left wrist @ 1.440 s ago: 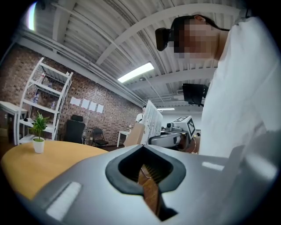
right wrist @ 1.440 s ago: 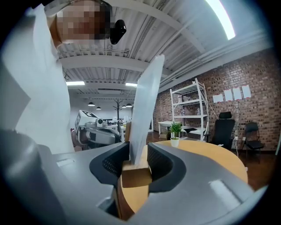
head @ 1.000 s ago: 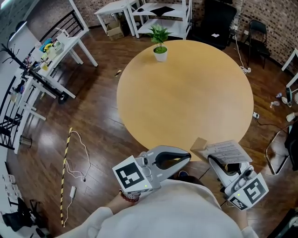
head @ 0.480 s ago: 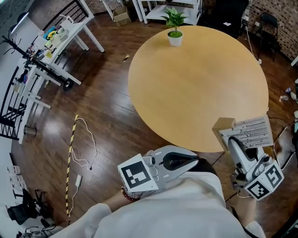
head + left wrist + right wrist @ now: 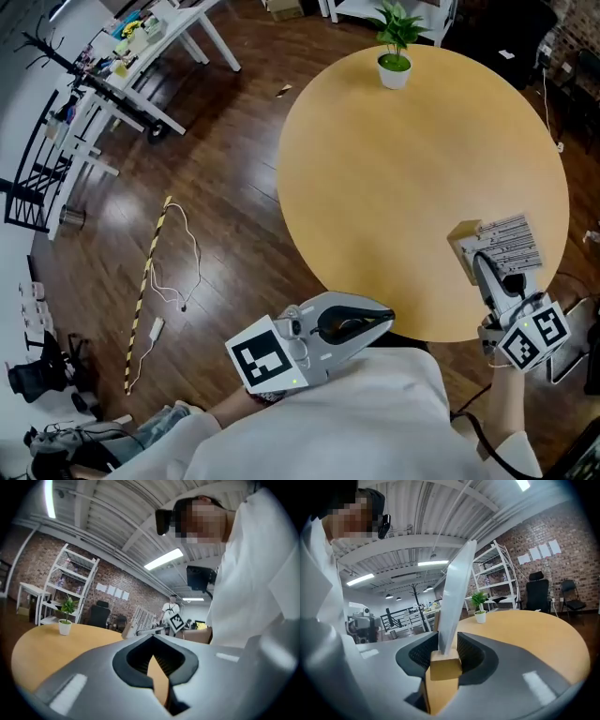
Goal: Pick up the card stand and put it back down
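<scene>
card stand [image 5: 511, 242] at the near right edge of the round table [image 5: 403, 169], card upright. right gripper [image 5: 482, 267] jaws clamped tight on its wooden base; resting or lifted, can't tell. left gripper [image 5: 382, 319] jaws together, empty, by the table's near edge.

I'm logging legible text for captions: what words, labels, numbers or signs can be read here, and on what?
Nothing here reads as legible text.
On the card stand: printed lines, too small to read.
On the cube of the left gripper and the cube of the right gripper: square markers, no words.
On the wall papers: too small.
</scene>
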Demonstrator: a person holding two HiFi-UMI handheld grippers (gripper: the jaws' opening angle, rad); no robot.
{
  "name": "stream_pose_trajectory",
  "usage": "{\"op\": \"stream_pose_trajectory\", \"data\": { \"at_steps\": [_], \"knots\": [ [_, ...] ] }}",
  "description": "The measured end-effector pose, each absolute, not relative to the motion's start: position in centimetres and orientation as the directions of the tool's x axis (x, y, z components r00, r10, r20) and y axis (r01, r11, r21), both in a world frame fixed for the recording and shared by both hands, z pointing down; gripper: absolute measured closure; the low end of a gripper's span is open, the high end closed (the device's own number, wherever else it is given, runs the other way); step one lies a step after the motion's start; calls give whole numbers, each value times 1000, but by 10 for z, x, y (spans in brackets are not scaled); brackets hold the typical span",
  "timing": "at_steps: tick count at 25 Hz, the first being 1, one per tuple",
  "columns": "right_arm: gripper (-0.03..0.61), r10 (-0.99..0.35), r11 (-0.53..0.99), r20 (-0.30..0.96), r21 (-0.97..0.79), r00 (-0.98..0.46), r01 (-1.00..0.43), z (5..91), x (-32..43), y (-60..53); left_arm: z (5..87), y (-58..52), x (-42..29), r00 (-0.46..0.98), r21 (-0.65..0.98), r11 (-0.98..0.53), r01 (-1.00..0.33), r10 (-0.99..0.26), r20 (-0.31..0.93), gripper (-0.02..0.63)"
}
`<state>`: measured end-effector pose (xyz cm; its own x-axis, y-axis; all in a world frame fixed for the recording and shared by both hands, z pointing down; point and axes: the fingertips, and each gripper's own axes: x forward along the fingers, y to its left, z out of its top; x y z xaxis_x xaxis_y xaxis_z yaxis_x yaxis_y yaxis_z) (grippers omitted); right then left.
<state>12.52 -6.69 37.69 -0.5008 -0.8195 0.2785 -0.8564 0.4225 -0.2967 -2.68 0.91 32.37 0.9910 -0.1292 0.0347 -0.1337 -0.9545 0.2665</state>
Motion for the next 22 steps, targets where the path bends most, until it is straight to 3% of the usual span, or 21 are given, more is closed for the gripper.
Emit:
{"op": "stream_pose_trajectory", "data": {
  "at_steps": [2, 9, 15, 18, 22],
  "knots": [
    [445, -798, 449, 287, -303, -530, -841, 399, 138, -106, 320, -7, -16, 986, 305, -939, -157, -164, 4, 618],
    [446, -691, 496, 434, -297, -578, -816, 519, 166, -246, 322, -58, 0, 949, 275, -908, -315, -308, 69, 620],
    [445, -611, 625, 542, -117, -576, -772, 596, 138, -313, 353, -82, -29, 886, 300, -834, -464, -433, 168, 620],
    [445, -569, 700, 620, 20, -540, -714, 624, 176, -321, 373, -87, -3, 877, 338, -812, -475, -406, 256, 620],
    [443, -492, 719, 695, -15, -524, -695, 655, 242, -268, 335, -71, 33, 861, 306, -805, -509, -483, 161, 620]
  ]
}}
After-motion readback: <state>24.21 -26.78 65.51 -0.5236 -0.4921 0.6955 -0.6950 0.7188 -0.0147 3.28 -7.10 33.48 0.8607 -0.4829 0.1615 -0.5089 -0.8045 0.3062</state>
